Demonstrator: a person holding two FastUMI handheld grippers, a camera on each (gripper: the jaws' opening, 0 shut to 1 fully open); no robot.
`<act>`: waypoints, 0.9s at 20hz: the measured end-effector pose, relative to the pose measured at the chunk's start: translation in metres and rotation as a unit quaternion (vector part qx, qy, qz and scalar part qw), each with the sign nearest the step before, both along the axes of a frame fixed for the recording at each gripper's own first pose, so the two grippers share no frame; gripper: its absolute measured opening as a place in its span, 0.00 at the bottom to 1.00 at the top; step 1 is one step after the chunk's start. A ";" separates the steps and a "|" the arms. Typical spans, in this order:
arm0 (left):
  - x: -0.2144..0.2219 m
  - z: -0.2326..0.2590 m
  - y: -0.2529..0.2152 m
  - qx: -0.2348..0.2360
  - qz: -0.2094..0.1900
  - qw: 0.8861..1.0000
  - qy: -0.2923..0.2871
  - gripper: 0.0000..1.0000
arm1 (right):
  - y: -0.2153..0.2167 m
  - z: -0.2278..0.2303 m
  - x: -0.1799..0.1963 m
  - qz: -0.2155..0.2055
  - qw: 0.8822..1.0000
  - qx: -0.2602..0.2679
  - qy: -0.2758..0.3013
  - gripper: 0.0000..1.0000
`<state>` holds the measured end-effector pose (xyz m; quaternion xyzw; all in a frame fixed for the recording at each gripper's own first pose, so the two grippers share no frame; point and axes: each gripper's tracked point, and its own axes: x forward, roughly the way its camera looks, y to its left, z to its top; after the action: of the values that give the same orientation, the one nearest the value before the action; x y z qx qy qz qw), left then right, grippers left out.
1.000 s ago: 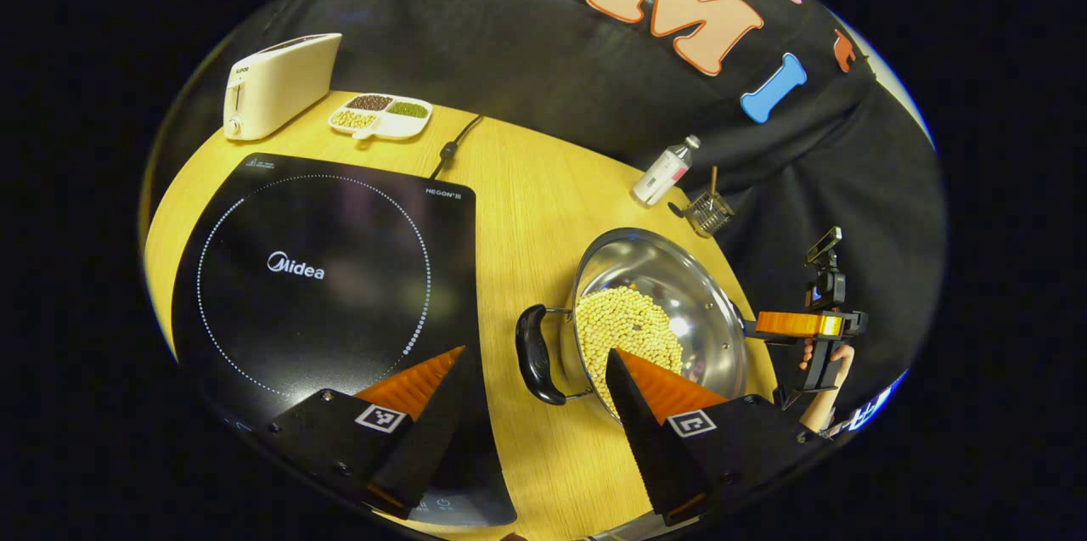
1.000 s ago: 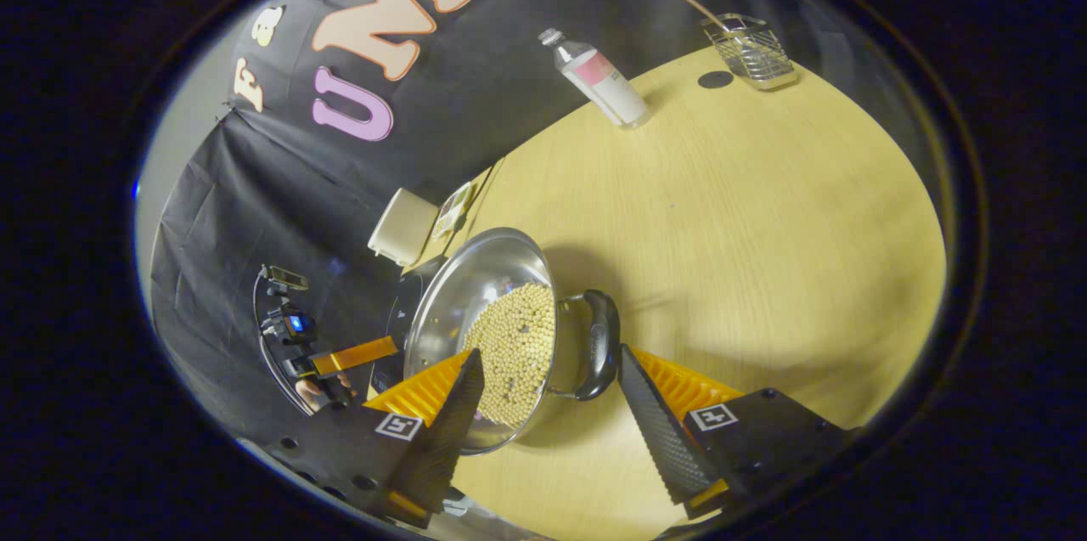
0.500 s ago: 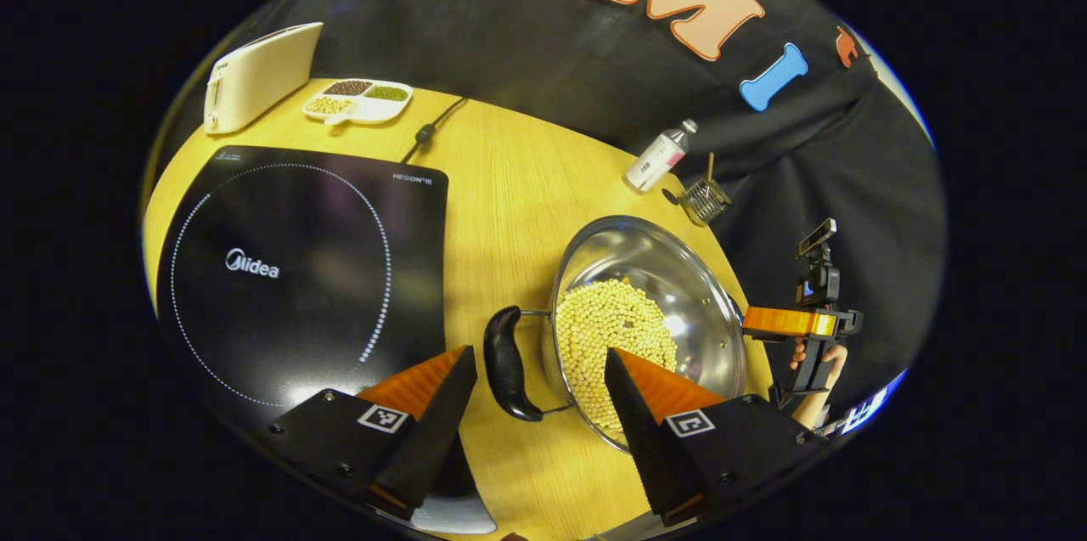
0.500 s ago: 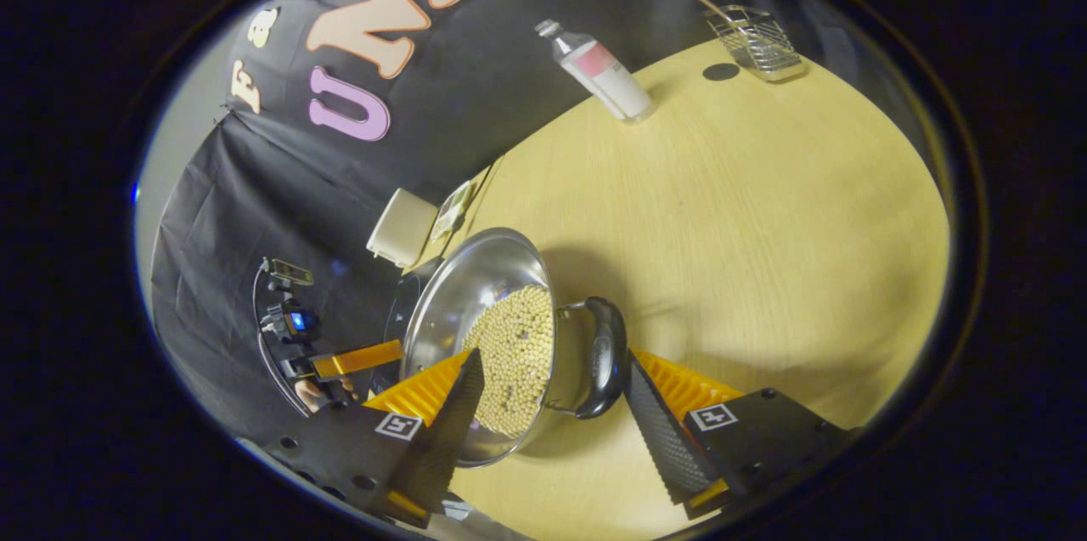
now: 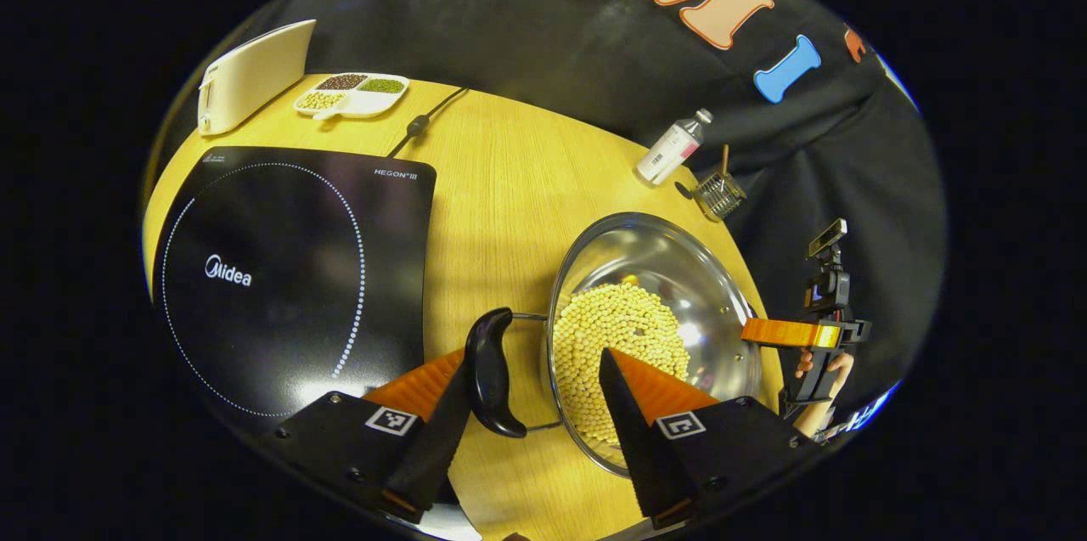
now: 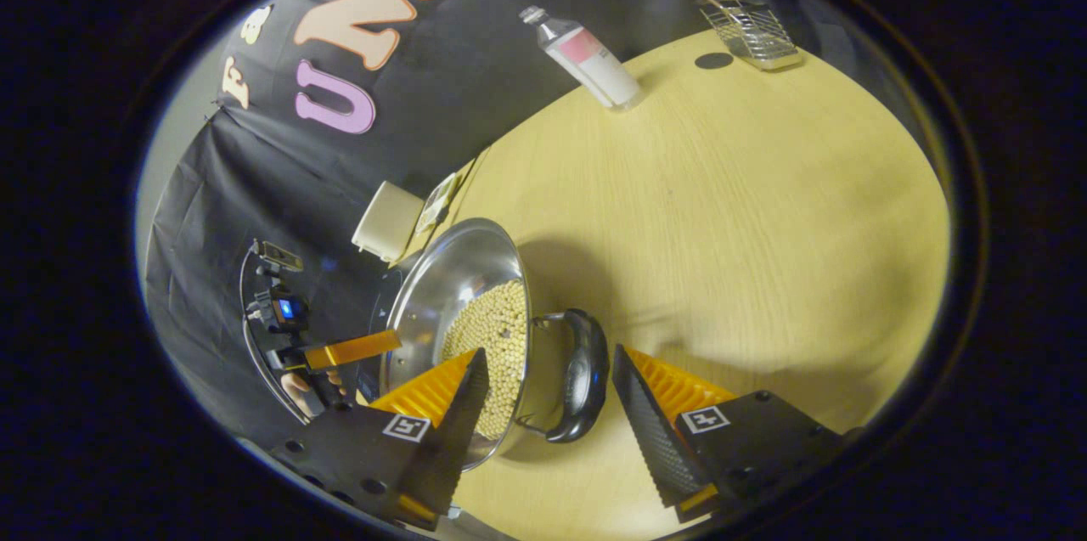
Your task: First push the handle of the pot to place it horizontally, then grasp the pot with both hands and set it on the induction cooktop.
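Steel pot (image 5: 671, 286), holding pale beans (image 5: 620, 337), stood on the wooden table (image 5: 501, 184) right of the cooktop (image 5: 289, 261). I saw my left gripper (image 5: 531, 405) open around one black handle (image 5: 491, 371), my right gripper (image 6: 548, 397) open around the other handle (image 6: 582, 375).

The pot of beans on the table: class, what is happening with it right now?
A person holds a claw in each hand, one at either side of the steel pot, which holds pale beans and stands on the wooden table. The left claw is open around the pot's black handle; the right claw is open around the opposite handle. Neither has closed yet. The induction cooktop lies beside the pot, with nothing on it.
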<state>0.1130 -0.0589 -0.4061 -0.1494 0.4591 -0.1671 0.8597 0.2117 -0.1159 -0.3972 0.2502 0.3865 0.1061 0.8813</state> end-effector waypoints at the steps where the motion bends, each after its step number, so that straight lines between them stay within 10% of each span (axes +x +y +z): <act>1: 0.002 -0.002 0.000 0.006 -0.002 1.000 0.001 0.86 | -0.001 -0.002 0.003 -0.002 1.000 -0.005 -0.001 0.91; 3: 0.005 -0.008 0.005 0.023 0.000 1.000 0.003 0.87 | -0.001 -0.005 0.008 -0.007 1.000 -0.005 -0.001 0.76; 6: 0.009 -0.011 0.008 0.023 0.013 1.000 0.006 0.54 | -0.001 -0.014 0.002 -0.011 1.000 -0.017 0.011 0.61; 9: 0.009 -0.010 0.009 0.027 0.018 0.999 0.006 0.56 | -0.005 -0.010 0.001 -0.030 0.999 -0.039 0.004 0.48; 18: 0.002 0.002 0.011 0.027 0.014 0.999 0.010 0.48 | 0.001 0.004 -0.014 -0.043 0.996 -0.076 -0.005 0.46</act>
<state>0.1154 -0.0479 -0.4038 -0.1346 0.4697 -0.1410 0.8610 0.1978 -0.1152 -0.3936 0.1982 0.3784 0.0394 0.9033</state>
